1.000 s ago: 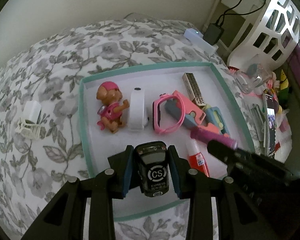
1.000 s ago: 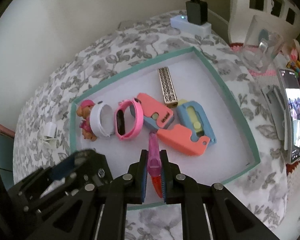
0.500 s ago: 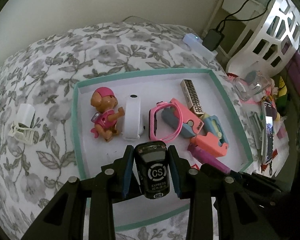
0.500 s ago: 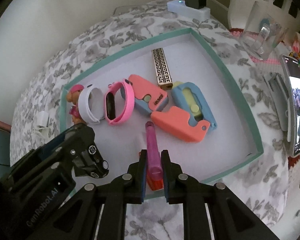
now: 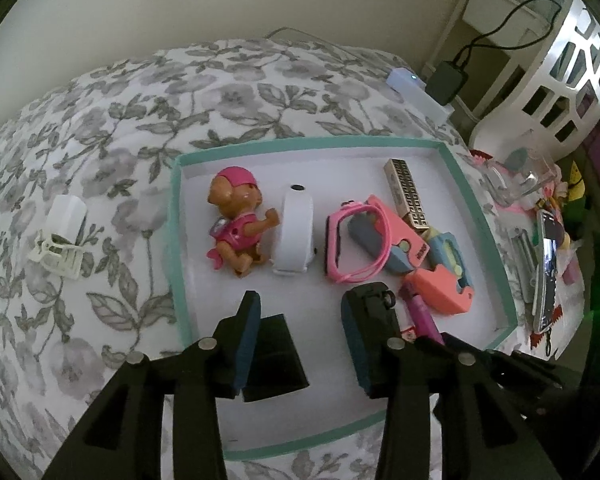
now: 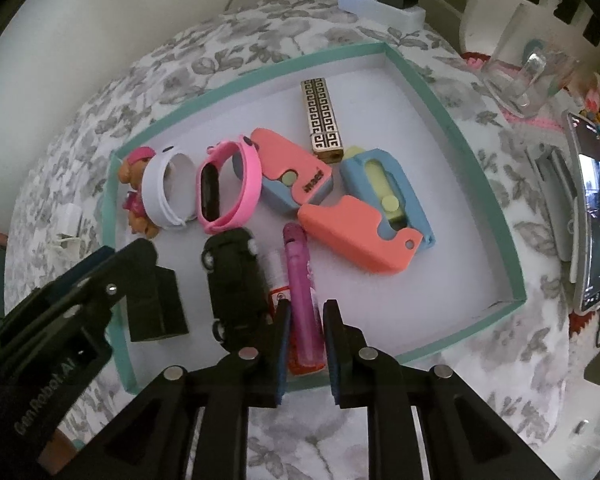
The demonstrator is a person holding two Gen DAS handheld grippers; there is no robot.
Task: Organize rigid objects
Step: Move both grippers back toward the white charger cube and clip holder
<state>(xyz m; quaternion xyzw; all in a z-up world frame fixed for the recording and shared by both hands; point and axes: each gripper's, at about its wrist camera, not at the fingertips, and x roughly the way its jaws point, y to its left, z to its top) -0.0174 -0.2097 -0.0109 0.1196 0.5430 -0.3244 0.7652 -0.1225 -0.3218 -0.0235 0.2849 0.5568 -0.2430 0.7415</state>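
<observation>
The black toy car (image 6: pixel 232 276) lies in the teal tray (image 6: pixel 440 92); the left gripper (image 5: pixel 300 312) has just been opening, empty. The pink pen (image 6: pixel 300 280) sits loose between the right gripper (image 6: pixel 306 340). One white clip (image 5: pixel 60 236) waits outside.

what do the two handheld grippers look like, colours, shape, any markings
Both are matte black plastic with two flat fingers lined with blue pads, braced by triangular cut-out struts and silver rivets. The left gripper carries pale lettering on its body, seen from the right wrist camera. The right gripper shows none. No cables or sleeves are visible.
</observation>
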